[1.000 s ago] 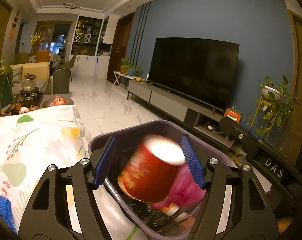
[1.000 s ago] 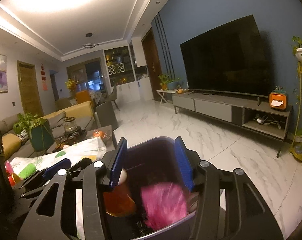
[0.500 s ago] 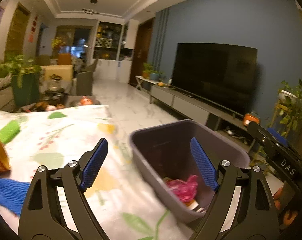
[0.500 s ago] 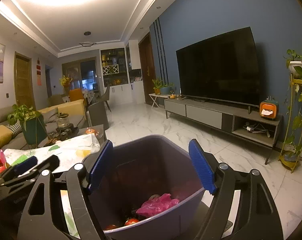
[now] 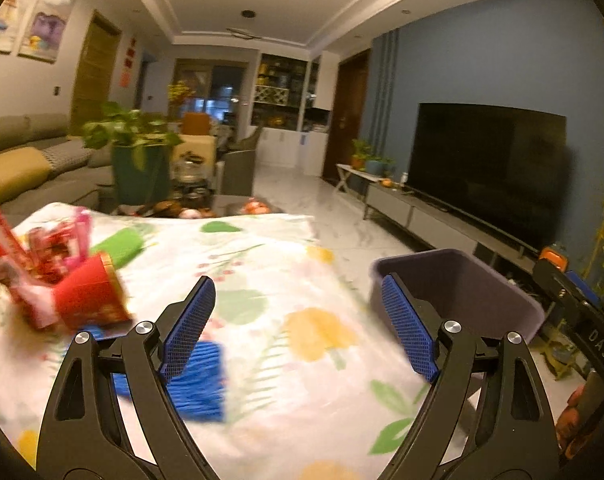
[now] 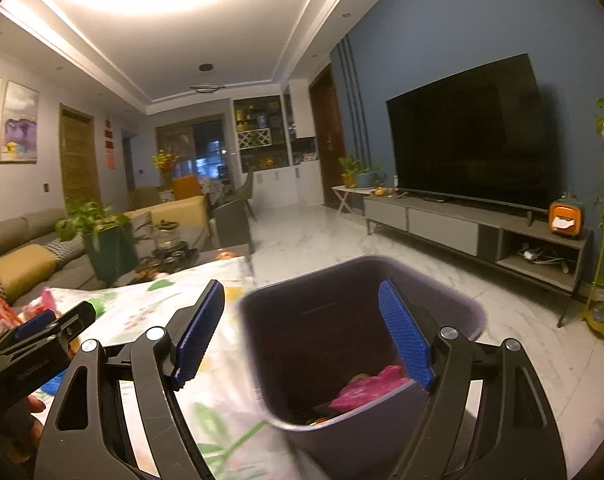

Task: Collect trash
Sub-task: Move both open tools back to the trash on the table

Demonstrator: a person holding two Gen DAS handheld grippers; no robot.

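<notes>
My left gripper (image 5: 298, 322) is open and empty above a table with a floral cloth (image 5: 270, 268). On the cloth at the left lie a red paper cup (image 5: 90, 296) on its side, red and pink wrappers (image 5: 34, 248), a green piece (image 5: 120, 245) and a blue piece (image 5: 200, 380) under the left finger. The purple bin (image 5: 461, 284) stands off the table's right edge. My right gripper (image 6: 302, 334) is open and empty over the bin (image 6: 325, 332), where a pink wrapper (image 6: 369, 388) and other scraps lie. The left gripper (image 6: 42, 330) shows at the left of the right wrist view.
A potted plant (image 5: 140, 160) and a tea tray stand beyond the table's far end. A sofa (image 5: 26, 168) runs along the left. A TV (image 6: 469, 136) on a low cabinet lines the blue wall. Marble floor (image 6: 309, 236) lies open between.
The red cup and the pink wrapper dropped into the bin a second ago. My left gripper has swung left over the table; the right has drawn back and opened wider above the bin.
</notes>
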